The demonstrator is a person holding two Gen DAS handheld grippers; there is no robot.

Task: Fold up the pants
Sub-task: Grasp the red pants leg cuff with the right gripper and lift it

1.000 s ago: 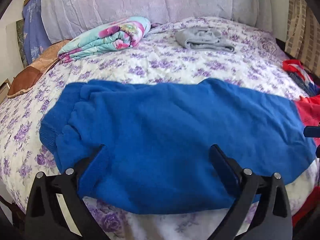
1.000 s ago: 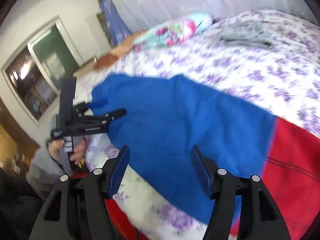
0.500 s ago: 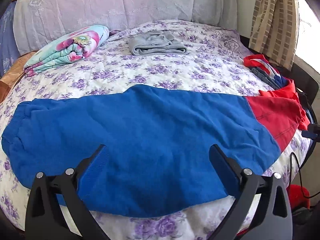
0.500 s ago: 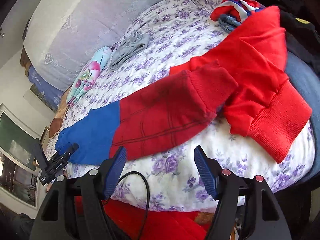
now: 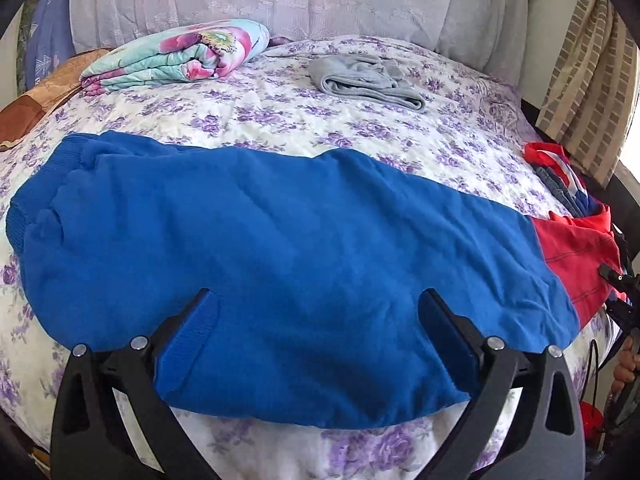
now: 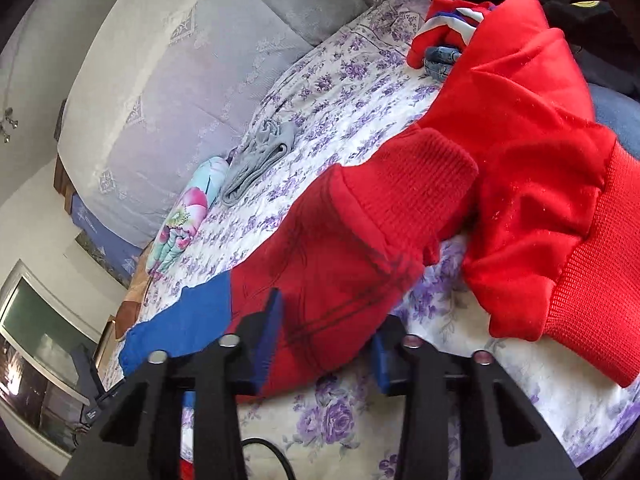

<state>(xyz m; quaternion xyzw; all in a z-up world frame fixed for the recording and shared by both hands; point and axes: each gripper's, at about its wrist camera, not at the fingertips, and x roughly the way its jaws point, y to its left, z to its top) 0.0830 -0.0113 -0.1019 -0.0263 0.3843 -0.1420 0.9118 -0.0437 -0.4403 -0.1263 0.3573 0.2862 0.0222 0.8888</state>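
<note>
Blue and red pants (image 5: 288, 240) lie spread across the bed, blue part on the left, red lower part (image 5: 576, 252) on the right. My left gripper (image 5: 316, 316) is open, its fingers astride the near edge of the blue part. In the right wrist view the red part with its ribbed cuff (image 6: 408, 184) lies ahead, the blue part (image 6: 180, 328) at left. My right gripper (image 6: 326, 340) is open, its fingers on either side of the red fabric's near edge.
The bed has a purple-flowered sheet (image 5: 360, 128). A rolled floral blanket (image 5: 180, 54) and folded grey garment (image 5: 364, 78) lie at the back. A second red garment (image 6: 560, 200) and a pile of clothes (image 5: 568, 184) lie at the right edge. A curtain (image 5: 588, 72) hangs right.
The right gripper has moved in close to the red leg end and its fingers have narrowed around the near edge. The left wrist view has swung back leftward over the blue part.
</note>
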